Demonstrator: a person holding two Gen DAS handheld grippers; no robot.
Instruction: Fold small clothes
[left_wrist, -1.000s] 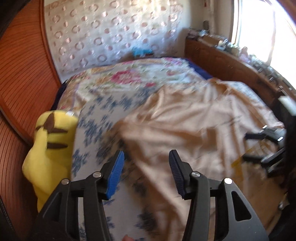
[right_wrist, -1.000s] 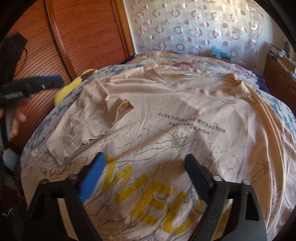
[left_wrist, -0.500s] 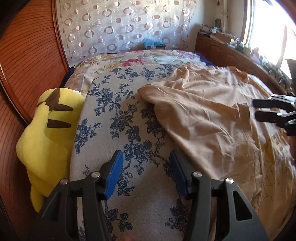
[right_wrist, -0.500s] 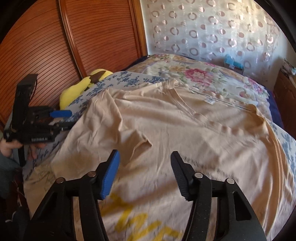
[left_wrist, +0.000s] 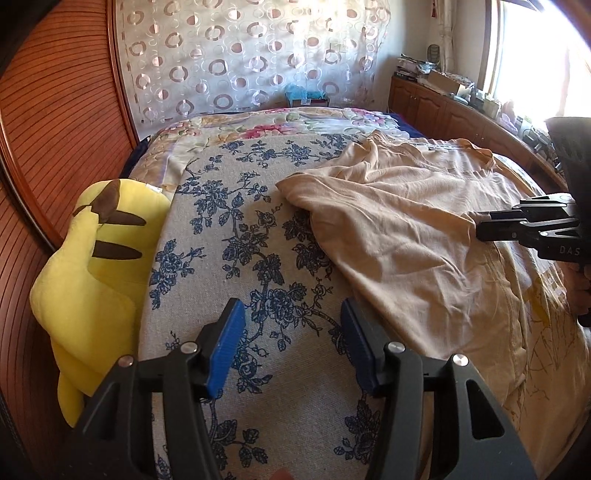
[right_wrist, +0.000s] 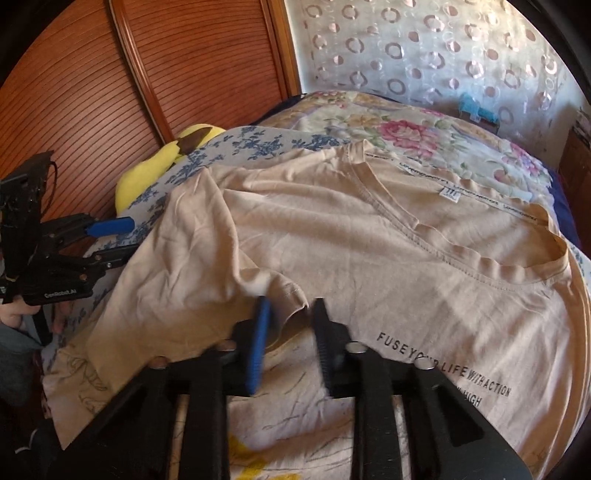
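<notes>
Only the right wrist view showed the right gripper (right_wrist: 288, 325) half-closed around the beige T-shirt's (right_wrist: 388, 266) sleeve on the bed (left_wrist: 240, 229), while the left gripper (left_wrist: 291, 343) hovered released near its left edge.

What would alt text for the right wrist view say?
A black claw with one blue pad closes around the sleeve hem of a beige T-shirt spread on a floral bedspread. At left, a second claw hangs open near a yellow plush toy.
</notes>
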